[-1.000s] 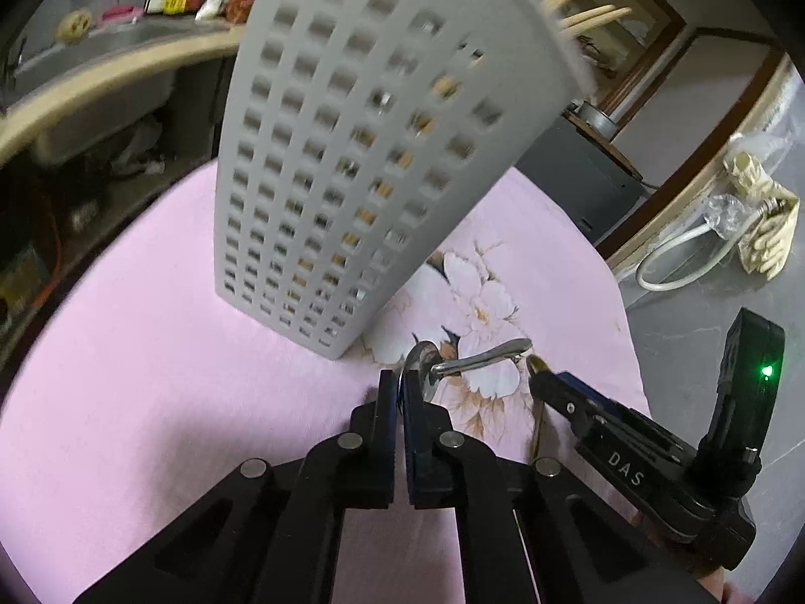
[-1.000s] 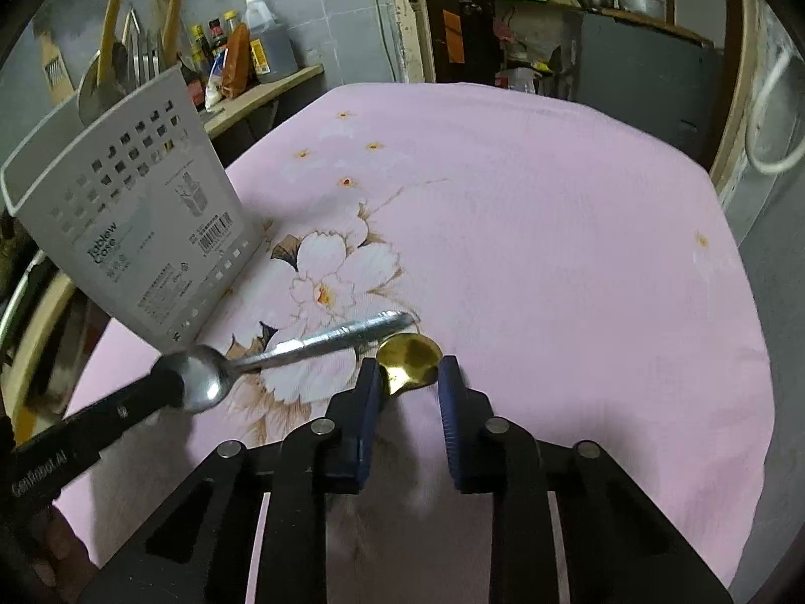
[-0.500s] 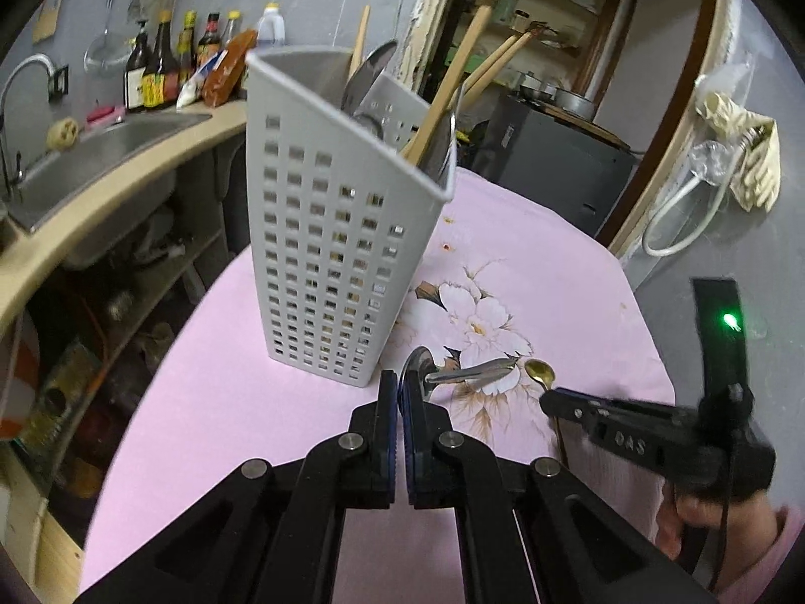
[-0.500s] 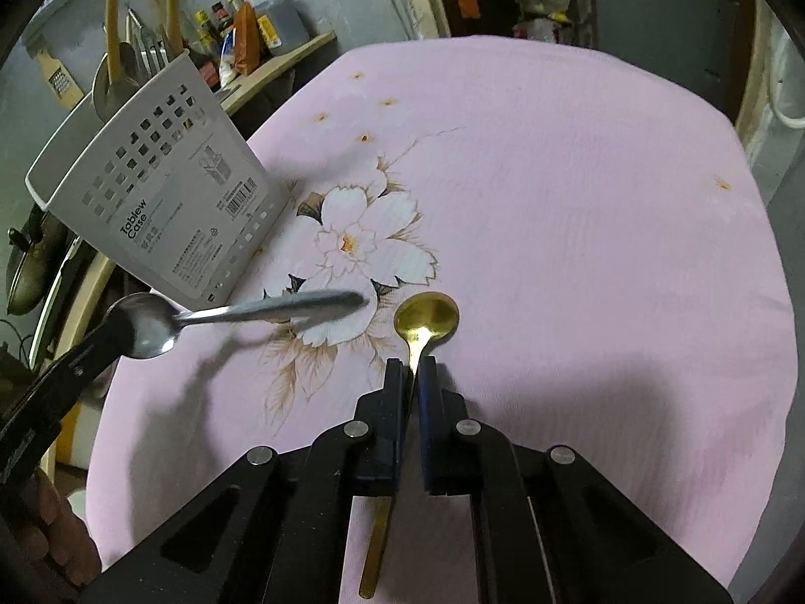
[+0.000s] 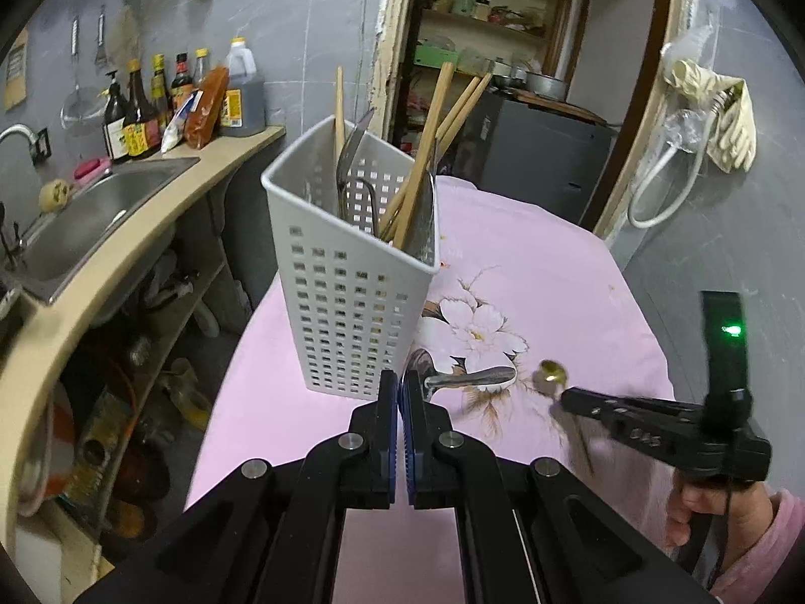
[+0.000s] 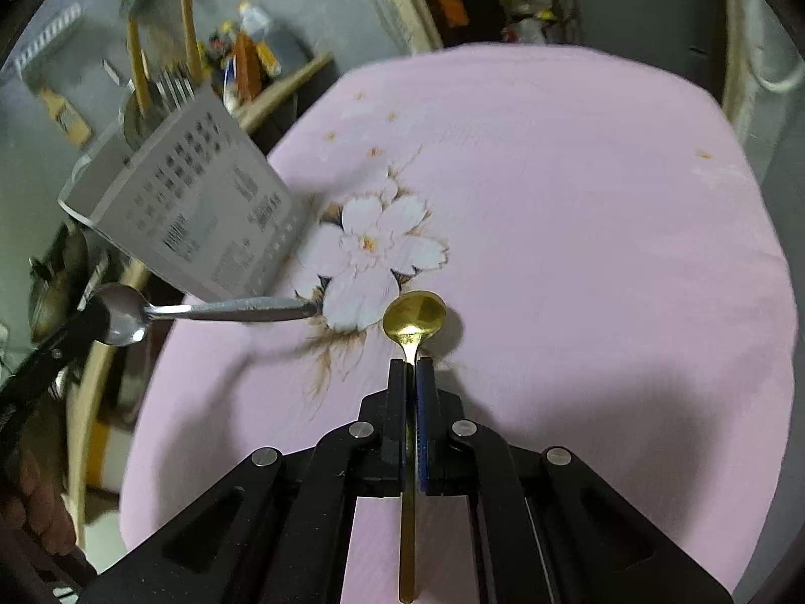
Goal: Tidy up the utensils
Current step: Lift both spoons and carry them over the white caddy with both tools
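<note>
Two spoons lifted beside the perforated grey plastic utensil caddy point(image 5: 352, 272), at the pink floral tablecloth's point(image 6: 578, 211) sink-side edge.
Left gripper point(image 5: 401, 392) clamps the steel spoon's point(image 5: 468, 378) bowl; right gripper point(image 6: 410, 372) clamps the slim gold spoon's point(image 6: 413, 313) neck. Best entered handle-first, clearing the wooden chopsticks point(image 5: 427, 151).

The gold spoon point(image 6: 413, 319), formerly lying between parted fingers point(image 6: 396, 387), has been clamped by the right gripper point(image 6: 410, 377) and raised off the surface point(image 6: 604, 251) (its handle trailing below); the silver spoon point(image 5: 465, 377) has been lifted higher.
</note>
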`<state>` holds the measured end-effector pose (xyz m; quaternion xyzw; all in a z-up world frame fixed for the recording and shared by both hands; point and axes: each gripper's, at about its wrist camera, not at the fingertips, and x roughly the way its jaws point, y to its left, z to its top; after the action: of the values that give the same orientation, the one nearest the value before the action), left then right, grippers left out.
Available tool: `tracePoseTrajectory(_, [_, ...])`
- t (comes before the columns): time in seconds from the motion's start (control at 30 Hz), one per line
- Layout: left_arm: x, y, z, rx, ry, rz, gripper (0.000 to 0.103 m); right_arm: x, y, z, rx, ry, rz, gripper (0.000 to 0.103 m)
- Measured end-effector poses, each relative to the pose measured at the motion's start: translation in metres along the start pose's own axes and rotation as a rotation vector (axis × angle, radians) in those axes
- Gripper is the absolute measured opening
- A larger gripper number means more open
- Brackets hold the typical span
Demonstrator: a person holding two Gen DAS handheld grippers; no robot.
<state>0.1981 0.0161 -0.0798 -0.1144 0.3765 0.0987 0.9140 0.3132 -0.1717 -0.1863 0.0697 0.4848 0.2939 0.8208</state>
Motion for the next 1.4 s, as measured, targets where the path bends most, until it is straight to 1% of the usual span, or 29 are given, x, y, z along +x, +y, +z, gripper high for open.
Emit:
tracePoseTrajectory(0.13, [-0.013,0.002,0.010,0.045,-0.014,-0.014,0.003,-0.030,0.007,-0.009,0.011,-0.125,0.010,0.003])
tracePoseTrajectory(0.2, [-0.021,0.003,0.017,0.079,-0.025,-0.020,0.003,-0.039,0.010,-0.008,0.007,-0.177,0.019,0.003])
tracePoseTrajectory(0.3, [-0.030,0.003,0.026,0.136,-0.031,-0.030,0.003,-0.050,0.019,-0.009,-0.005,-0.240,0.018,0.003])
tracePoseTrajectory(0.43, [-0.039,0.007,0.036,0.162,-0.028,-0.056,0.003,-0.062,0.033,-0.010,0.007,-0.298,0.031,0.003])
tracePoseTrajectory(0.5, [-0.046,0.010,0.042,0.171,-0.031,-0.066,0.003,-0.076,0.041,-0.006,0.008,-0.345,0.048,0.003])
tracePoseTrajectory(0.6, [-0.061,0.015,0.054,0.189,-0.049,-0.079,0.003,-0.097,0.056,0.006,-0.013,-0.420,0.079,0.003])
tracePoseTrajectory(0.73, [-0.077,0.024,0.076,0.206,-0.071,-0.078,0.003,-0.119,0.083,0.037,-0.051,-0.535,0.137,0.003])
tracePoseTrajectory(0.83, [-0.087,0.032,0.093,0.231,-0.089,-0.044,0.003,-0.129,0.102,0.058,-0.072,-0.615,0.197,0.003])
tracePoseTrajectory(0.93, [-0.095,0.040,0.108,0.258,-0.100,-0.001,0.003,-0.129,0.124,0.081,-0.087,-0.677,0.252,0.003])
tracePoseTrajectory(1.03, [-0.098,0.049,0.120,0.268,-0.099,0.025,0.003,-0.118,0.144,0.096,-0.106,-0.716,0.272,0.003])
tracePoseTrajectory(1.1, [-0.096,0.054,0.125,0.272,-0.094,0.039,0.003,-0.106,0.156,0.107,-0.116,-0.725,0.278,0.003])
tracePoseTrajectory(1.2, [-0.091,0.059,0.128,0.270,-0.081,0.043,0.003,-0.080,0.168,0.115,-0.142,-0.709,0.260,0.003])
tracePoseTrajectory(1.27, [-0.085,0.059,0.129,0.280,-0.074,0.044,0.003,-0.067,0.170,0.114,-0.160,-0.693,0.258,0.003])
tracePoseTrajectory(1.4, [-0.081,0.049,0.128,0.360,-0.069,0.101,0.003,-0.044,0.171,0.111,-0.182,-0.662,0.256,0.003])
